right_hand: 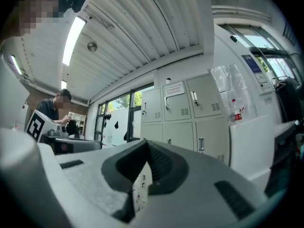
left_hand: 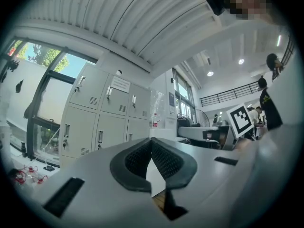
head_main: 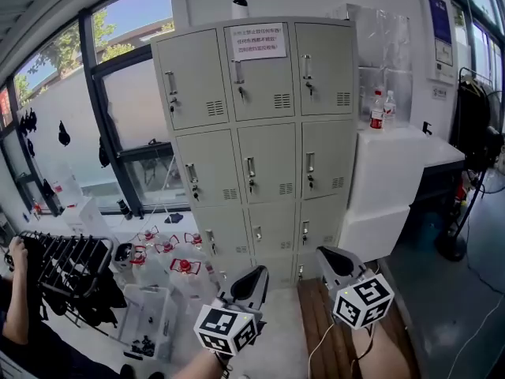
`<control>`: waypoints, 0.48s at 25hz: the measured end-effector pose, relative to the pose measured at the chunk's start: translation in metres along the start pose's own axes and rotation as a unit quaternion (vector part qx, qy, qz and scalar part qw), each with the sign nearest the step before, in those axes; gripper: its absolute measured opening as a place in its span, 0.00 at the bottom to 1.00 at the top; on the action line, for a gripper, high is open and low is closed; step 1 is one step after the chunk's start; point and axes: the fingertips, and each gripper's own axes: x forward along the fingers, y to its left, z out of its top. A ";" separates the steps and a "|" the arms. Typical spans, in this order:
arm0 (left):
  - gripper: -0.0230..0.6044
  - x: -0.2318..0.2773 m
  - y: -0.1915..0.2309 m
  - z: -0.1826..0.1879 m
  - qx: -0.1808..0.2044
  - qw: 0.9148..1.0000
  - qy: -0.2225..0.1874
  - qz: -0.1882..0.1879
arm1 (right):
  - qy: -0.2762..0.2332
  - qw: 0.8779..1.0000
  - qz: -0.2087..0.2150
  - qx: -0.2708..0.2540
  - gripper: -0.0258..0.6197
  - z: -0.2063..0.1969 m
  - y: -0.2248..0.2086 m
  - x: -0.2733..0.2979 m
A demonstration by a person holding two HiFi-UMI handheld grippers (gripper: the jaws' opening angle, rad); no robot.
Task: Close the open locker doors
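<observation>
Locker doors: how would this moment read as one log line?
locker doors: all seen look shut | left tool: shut, empty, apart from lockers | right tool: shut, empty, apart from lockers

Grey locker (head_main: 254, 140), three columns wide, stands upright against the wall; all visible doors (head_main: 267, 164) are shut.

windows (head_main: 130, 121): left, daylit | floor (head_main: 442, 306): grey | counter (head_main: 394, 168): white, right | ceiling (right_hand: 142, 23): ribbed

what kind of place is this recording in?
Probably a lab or workshop storage corner: a grey metal locker bank, tall windows beside it, and loose gear spread on the floor.
</observation>
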 end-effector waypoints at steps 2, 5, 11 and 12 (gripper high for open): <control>0.04 -0.008 -0.009 -0.003 0.004 1.000 0.006 0.020 | -0.004 1.000 0.018 0.005 0.04 0.001 0.002 -0.008; 0.04 -0.018 -0.014 -0.007 0.007 0.999 0.014 0.048 | -0.006 0.999 0.041 0.015 0.04 -0.002 0.005 -0.013; 0.04 -0.026 -0.018 -0.005 0.008 0.997 0.012 0.075 | -0.006 0.998 0.063 0.022 0.04 -0.006 0.006 -0.016; 0.04 -0.026 -0.019 -0.005 0.008 0.997 0.011 0.075 | -0.007 0.998 0.063 0.020 0.04 -0.005 0.006 -0.017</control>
